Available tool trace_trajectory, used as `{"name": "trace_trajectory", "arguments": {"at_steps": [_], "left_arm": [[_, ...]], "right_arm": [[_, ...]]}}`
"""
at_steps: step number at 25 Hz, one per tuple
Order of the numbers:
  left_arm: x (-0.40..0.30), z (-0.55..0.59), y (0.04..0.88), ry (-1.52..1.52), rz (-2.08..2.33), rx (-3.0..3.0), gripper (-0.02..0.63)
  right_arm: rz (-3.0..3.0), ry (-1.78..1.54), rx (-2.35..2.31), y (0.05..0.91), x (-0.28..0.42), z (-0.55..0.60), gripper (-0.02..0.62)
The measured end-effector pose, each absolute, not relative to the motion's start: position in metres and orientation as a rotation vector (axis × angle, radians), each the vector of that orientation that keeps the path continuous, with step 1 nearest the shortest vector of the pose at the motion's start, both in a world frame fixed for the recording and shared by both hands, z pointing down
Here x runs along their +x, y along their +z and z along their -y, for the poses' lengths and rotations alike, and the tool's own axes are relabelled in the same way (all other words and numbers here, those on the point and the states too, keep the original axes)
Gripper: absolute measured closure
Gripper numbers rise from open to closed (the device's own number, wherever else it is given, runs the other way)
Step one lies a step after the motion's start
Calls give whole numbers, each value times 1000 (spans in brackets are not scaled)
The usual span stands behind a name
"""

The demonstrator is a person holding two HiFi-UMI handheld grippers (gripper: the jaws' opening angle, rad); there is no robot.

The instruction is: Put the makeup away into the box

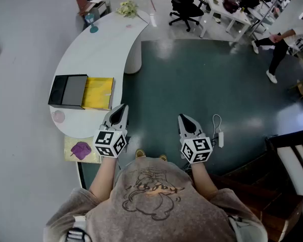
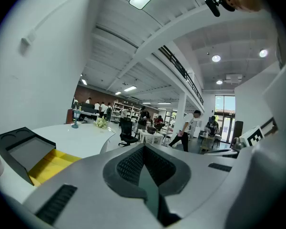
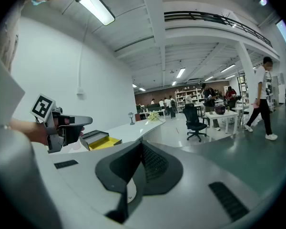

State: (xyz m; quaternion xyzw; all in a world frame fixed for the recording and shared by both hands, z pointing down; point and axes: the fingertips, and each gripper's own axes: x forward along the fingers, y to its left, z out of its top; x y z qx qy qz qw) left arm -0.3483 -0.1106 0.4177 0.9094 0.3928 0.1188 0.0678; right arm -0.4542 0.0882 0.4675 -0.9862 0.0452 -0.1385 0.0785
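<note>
The box (image 1: 83, 91) lies open on the white curved table (image 1: 98, 54), with a black lid half and a yellow inside; it also shows in the left gripper view (image 2: 28, 156) and the right gripper view (image 3: 101, 140). A small pink round item (image 1: 58, 116) rests on the table just in front of the box. A purple item (image 1: 81, 149) lies on a yellow pad below the table's near end. My left gripper (image 1: 120, 109) is shut and empty, its tip by the table's edge right of the box. My right gripper (image 1: 184, 119) is shut and empty over the green floor.
A white cable with a plug block (image 1: 219, 135) lies on the floor right of the right gripper. Dark wooden furniture (image 1: 288, 155) stands at the right. Flowers (image 1: 126, 8) and a teal stand (image 1: 92, 26) sit at the table's far end. An office chair (image 1: 184, 6) and a walking person (image 1: 278, 44) are farther off.
</note>
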Motion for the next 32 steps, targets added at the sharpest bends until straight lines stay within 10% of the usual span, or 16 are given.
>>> {"name": "trace_trajectory", "arguments": {"at_steps": [32], "left_arm": [[-245, 81, 454, 364, -1255, 2692, 585]], "right_arm": [[-22, -398, -2958, 497, -358, -113, 592]]}}
